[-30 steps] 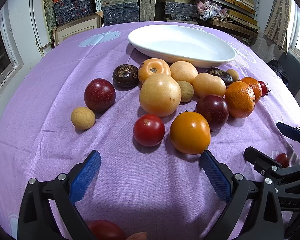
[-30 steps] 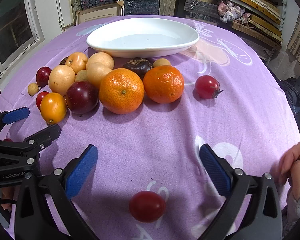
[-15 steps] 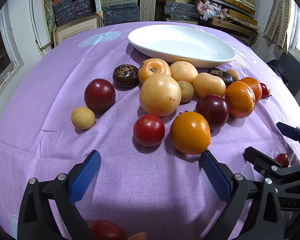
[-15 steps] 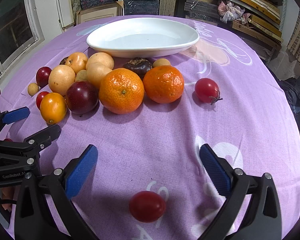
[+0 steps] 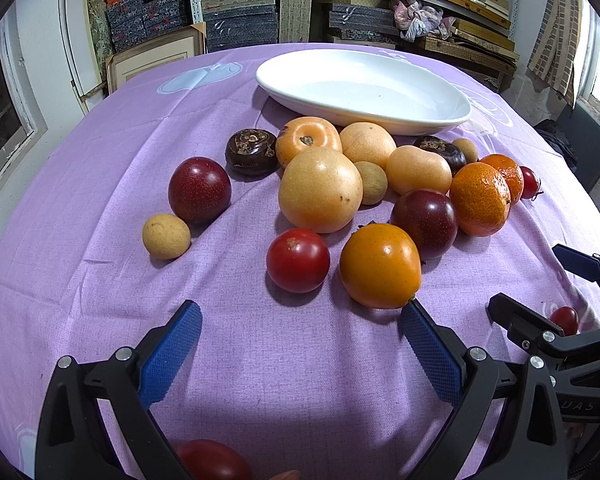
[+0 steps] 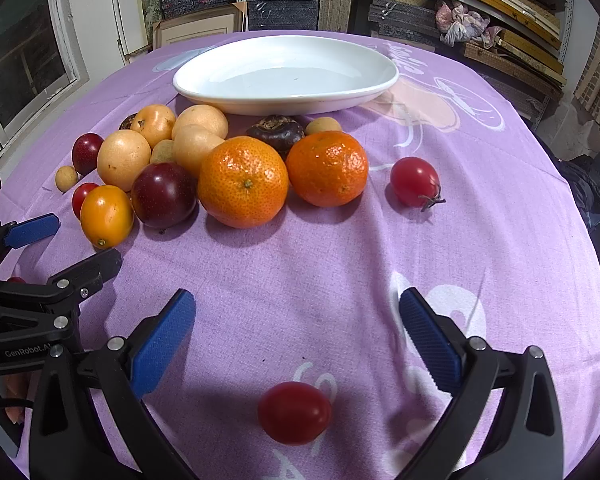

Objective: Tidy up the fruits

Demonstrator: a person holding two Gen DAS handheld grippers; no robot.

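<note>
Right wrist view: both tongs, right gripper (image 6: 296, 328) and left gripper (image 5: 300, 344), gape wide, empty. Fruits cluster before the plate (image 6: 284, 96), whose long axis runs left-right; a tomato (image 6: 295, 412) lies between the right jaws.

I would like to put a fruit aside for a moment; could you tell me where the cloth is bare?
The white plate is bare. Bare cloth lies between the right gripper and the two oranges, and right of the stemmed tomato. Also left of the small tan fruit. The cluster just before the plate is crowded.
</note>
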